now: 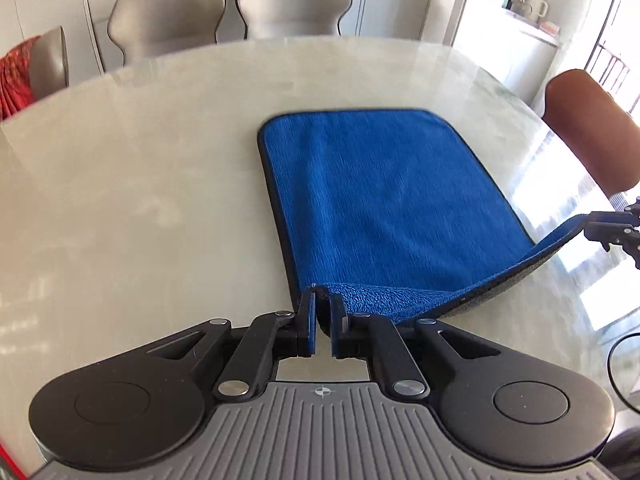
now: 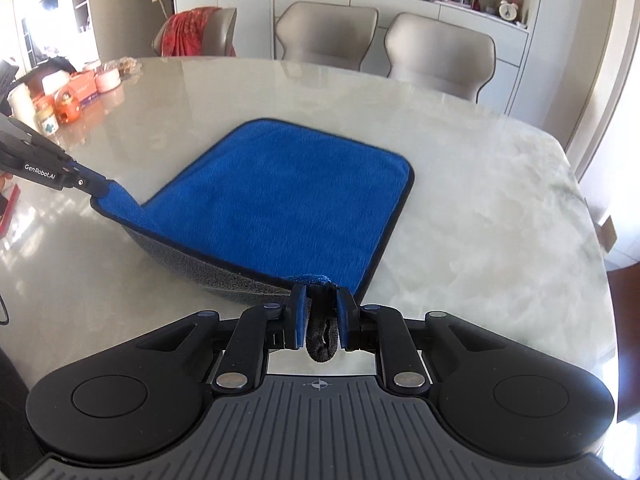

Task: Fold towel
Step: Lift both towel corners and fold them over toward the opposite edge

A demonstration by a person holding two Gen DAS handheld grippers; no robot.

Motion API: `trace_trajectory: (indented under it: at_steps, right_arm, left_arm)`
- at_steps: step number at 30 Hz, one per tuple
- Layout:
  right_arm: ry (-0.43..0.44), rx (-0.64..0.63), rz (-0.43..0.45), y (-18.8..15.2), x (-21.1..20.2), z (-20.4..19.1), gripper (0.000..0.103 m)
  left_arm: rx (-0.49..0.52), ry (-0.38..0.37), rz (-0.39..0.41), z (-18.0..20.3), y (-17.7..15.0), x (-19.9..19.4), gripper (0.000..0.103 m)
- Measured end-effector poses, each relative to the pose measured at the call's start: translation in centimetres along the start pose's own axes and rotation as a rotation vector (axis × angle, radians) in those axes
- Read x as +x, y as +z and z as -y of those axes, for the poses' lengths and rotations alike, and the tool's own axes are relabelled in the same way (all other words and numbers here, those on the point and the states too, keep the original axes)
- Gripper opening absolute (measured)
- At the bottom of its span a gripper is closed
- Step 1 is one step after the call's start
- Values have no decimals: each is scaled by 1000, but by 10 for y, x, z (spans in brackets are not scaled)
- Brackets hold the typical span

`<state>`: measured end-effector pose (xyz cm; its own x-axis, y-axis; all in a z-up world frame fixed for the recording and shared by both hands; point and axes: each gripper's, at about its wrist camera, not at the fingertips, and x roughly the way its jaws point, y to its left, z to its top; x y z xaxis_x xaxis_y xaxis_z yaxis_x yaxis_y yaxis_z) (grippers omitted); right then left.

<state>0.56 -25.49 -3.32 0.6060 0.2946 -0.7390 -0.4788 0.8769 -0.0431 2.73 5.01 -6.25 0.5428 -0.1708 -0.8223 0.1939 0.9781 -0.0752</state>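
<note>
A blue towel (image 1: 384, 192) with a dark border and grey underside lies on the marble table (image 1: 140, 200); it also shows in the right wrist view (image 2: 280, 200). My left gripper (image 1: 323, 300) is shut on the towel's near left corner and holds it lifted. My right gripper (image 2: 322, 292) is shut on the near right corner, with bunched dark fabric between its fingers. The near edge hangs raised between the two grippers, grey side showing. The right gripper appears at the right edge of the left wrist view (image 1: 600, 228); the left gripper appears at the left of the right wrist view (image 2: 92, 184).
Grey chairs (image 1: 224, 12) stand beyond the far table edge. Jars, boxes and small containers (image 2: 68, 96) crowd the table's far left. A brown chair back (image 1: 588, 132) stands at the right. A dark cable (image 1: 618, 368) curls at the right.
</note>
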Motion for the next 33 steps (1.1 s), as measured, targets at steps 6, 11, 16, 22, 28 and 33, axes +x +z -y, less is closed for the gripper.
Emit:
trace_trajectory:
  at_steps: [6, 11, 16, 22, 28, 33]
  right_arm:
    - [-16, -13, 37, 33, 21, 20, 16]
    - [-40, -26, 51, 68, 55, 47, 16]
    - [-61, -26, 40, 101, 101, 74, 16]
    - [-81, -38, 4, 124, 146, 90, 16]
    - [-78, -46, -41, 134, 184, 96, 15]
    - [-70, -65, -56, 138, 201, 96, 13]
  left_arm:
    - [29, 18, 44, -8, 40, 9, 6]
    - [52, 32, 56, -15, 81, 35, 6]
    - [40, 38, 45, -25, 119, 73, 6]
    - [30, 42, 18, -33, 150, 105, 6]
    - [9, 45, -20, -43, 157, 129, 6]
    - [-7, 46, -48, -50, 158, 145, 11]
